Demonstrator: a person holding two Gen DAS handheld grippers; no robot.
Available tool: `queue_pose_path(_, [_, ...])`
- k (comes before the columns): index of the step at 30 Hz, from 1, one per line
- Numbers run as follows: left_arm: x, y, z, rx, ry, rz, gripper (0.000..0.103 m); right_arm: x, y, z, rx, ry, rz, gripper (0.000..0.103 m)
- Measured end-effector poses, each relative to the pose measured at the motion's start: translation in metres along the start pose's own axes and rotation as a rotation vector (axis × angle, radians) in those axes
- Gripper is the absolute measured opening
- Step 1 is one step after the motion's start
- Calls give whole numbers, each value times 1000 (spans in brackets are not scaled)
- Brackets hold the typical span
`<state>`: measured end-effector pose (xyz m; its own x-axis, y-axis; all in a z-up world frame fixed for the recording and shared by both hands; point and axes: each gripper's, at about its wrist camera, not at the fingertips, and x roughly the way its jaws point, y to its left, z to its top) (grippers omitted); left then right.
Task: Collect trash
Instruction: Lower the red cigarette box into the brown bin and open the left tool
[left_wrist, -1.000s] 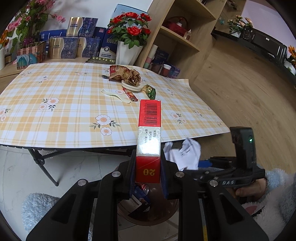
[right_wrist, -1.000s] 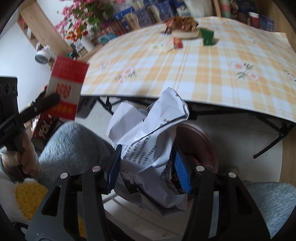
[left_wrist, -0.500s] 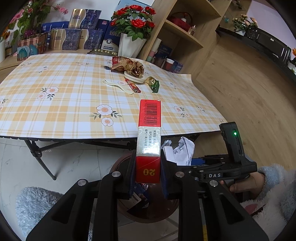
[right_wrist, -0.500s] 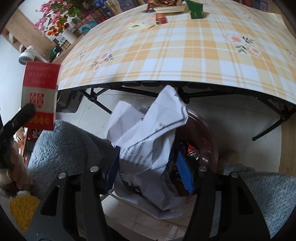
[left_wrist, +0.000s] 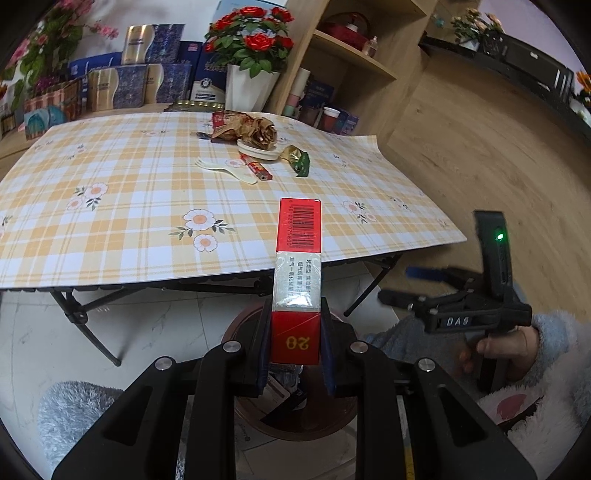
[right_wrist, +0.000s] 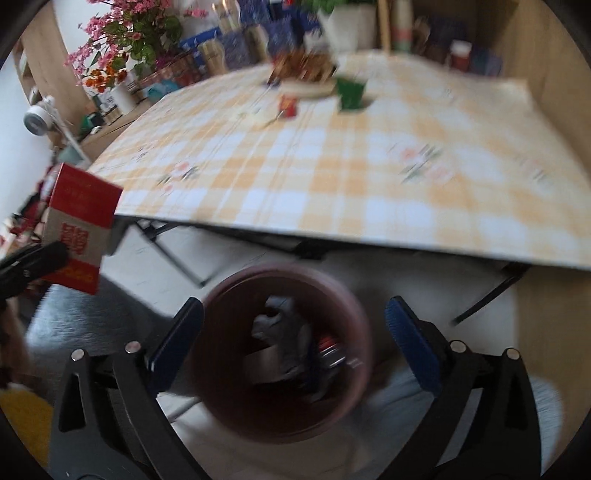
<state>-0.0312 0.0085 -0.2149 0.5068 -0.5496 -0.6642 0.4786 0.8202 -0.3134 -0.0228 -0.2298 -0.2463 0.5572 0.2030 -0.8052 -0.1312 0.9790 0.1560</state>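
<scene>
Left gripper (left_wrist: 295, 345): black jaws pinch a slim red carton (left_wrist: 297, 280), glossy cardboard with a barcode, upright.
Right gripper (right_wrist: 293, 341): blue-padded jaws opening wide, nothing between them.
Bin (right_wrist: 354, 306): round, brown, smooth-walled, on the floor below both grippers; crumpled paper (right_wrist: 277, 325) inside.
Table (left_wrist: 110, 229): checked floral cloth; crinkled wrappers (left_wrist: 245, 125), pale plastic fork (left_wrist: 225, 170) toward its far edge.

Plaid-clothed table (left_wrist: 110, 229), potted red roses (left_wrist: 251, 55), wooden shelving (left_wrist: 354, 62), blue gift boxes (left_wrist: 162, 74)

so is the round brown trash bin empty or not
Not empty: the round brown trash bin holds crumpled grey paper and other scraps.
</scene>
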Motion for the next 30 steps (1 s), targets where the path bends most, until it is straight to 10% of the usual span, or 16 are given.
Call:
queue_pose_path(13, [21, -22, 6, 244, 23, -25, 22, -46, -34, 3, 28, -275, -141, 97])
queue_pose_path(30, [86, -19, -14, 286, 210, -12, 22, -24, -33, -8, 58, -226, -156, 97])
